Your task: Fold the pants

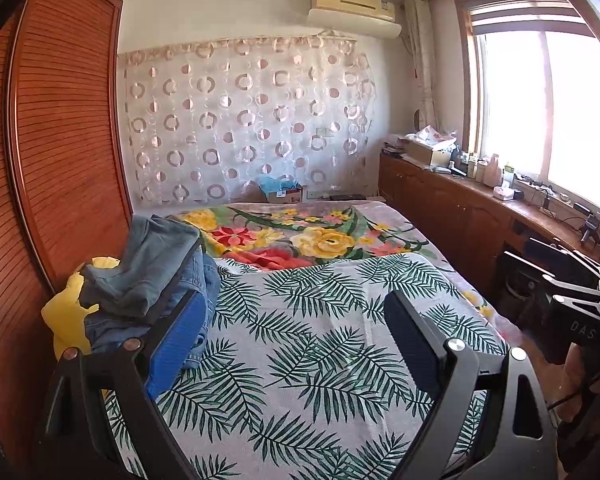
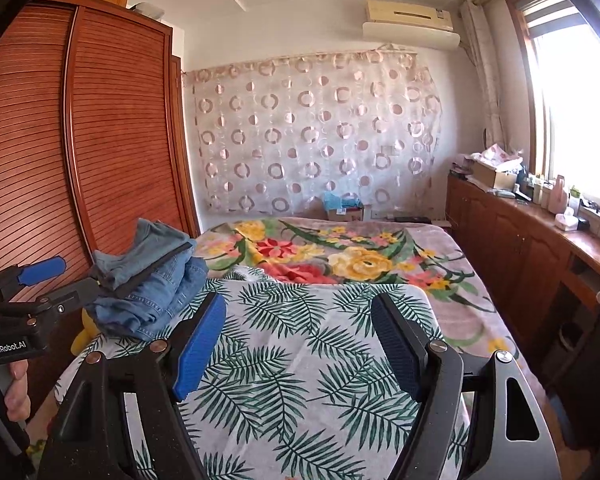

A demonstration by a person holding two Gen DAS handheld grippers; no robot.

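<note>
The jeans (image 1: 148, 276) lie in a heap at about nine o'clock in the left wrist view, on the left edge of the bed (image 1: 324, 344). They are blue denim of several shades: a faded grey-blue piece on top, draped and creased, and brighter blue folds with pale stitching beneath. A dark band runs aslant across the heap. In the right wrist view the same heap (image 2: 152, 284) sits at nine to ten o'clock, resting partly on a yellow cushion (image 1: 66, 312).

The left gripper (image 1: 296, 320) stands wide open over the leaf-print sheet (image 1: 332, 360), nothing between its blue pads; its left finger (image 1: 176, 344) is just beside the denim. The right gripper (image 2: 300, 332) is likewise spread and empty, above the sheet at six o'clock. A hand (image 2: 14, 388) grips the left tool's handle.
</note>
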